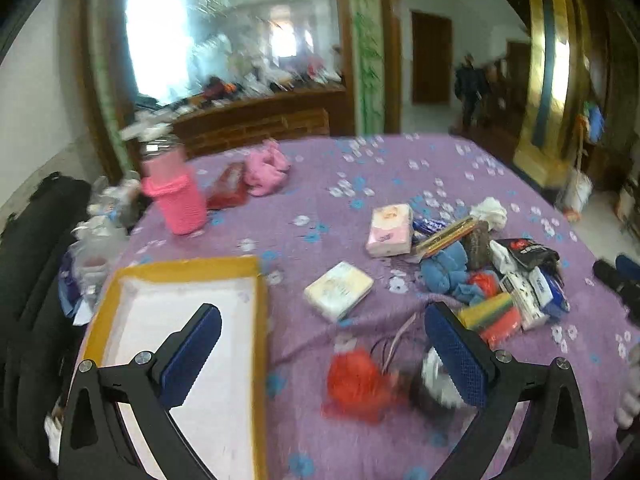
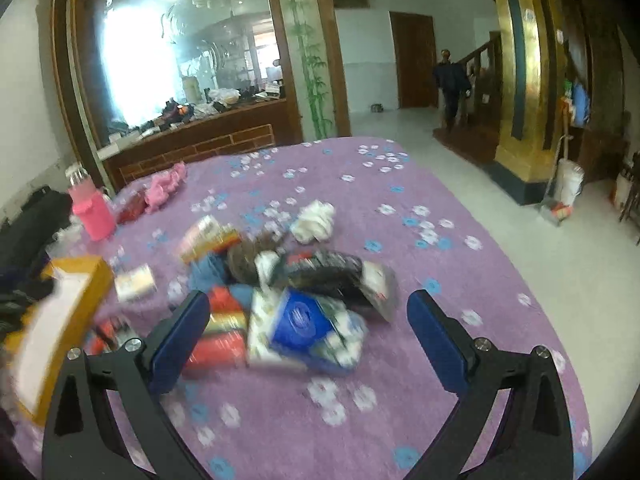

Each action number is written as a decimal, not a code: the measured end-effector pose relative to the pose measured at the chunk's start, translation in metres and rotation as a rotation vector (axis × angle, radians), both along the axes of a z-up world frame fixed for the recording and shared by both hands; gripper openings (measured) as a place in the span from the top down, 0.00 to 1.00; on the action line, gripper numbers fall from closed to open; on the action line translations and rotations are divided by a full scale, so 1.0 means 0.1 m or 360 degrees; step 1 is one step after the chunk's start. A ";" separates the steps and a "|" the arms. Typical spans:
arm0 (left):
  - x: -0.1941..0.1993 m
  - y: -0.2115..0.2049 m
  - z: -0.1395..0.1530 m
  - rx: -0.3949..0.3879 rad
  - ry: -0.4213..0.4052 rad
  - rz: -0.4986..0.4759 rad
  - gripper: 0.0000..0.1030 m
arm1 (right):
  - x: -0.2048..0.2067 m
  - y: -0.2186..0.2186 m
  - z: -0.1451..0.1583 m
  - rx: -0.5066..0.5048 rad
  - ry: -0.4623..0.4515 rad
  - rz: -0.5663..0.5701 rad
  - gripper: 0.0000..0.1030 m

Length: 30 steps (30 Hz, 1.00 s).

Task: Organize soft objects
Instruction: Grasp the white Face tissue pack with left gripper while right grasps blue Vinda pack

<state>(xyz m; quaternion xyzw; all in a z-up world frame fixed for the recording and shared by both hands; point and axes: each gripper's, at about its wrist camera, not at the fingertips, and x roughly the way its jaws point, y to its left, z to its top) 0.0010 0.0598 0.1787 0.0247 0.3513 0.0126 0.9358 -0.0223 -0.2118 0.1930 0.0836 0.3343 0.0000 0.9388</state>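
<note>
Soft objects (image 1: 488,276) lie heaped on the table (image 1: 360,168), right of the yellow-rimmed box (image 1: 262,320) — both claws, left claw (image 1: 322,356) and right claw (image 2: 308,338), gape wide, empty. Pick one loose item, not a tangle.

Your soft objects (image 1: 492,276) lie heaped toward the right edge of the purple floral cloth (image 1: 360,168). A red-and-dark bundle (image 1: 384,384) lies blurred near its front edge, beside the empty yellow-rimmed box (image 1: 260,320) at the left edge.
</note>
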 end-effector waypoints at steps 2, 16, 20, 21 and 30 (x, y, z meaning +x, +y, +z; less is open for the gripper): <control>0.37 -0.03 -0.09 0.0015 0.0091 -0.0061 0.01 | 0.14 -0.02 0.08 0.0064 -0.0002 0.0015 0.04; 1.76 0.22 -0.64 0.0056 0.0497 -0.0191 0.03 | 0.55 -0.20 -0.24 0.0197 0.0122 -0.0014 0.04; 1.82 0.05 -0.88 0.0161 0.0604 -0.0243 0.14 | 0.55 -0.29 -0.28 0.0163 0.0172 -0.0032 0.04; 1.83 0.02 -0.91 0.0173 0.0638 -0.0263 0.30 | 0.55 -0.31 -0.28 0.0160 0.0176 -0.0033 0.04; 1.78 0.12 -0.90 -0.0065 0.0609 -0.0250 0.51 | 0.54 -0.38 -0.26 0.0144 0.0221 0.0021 0.04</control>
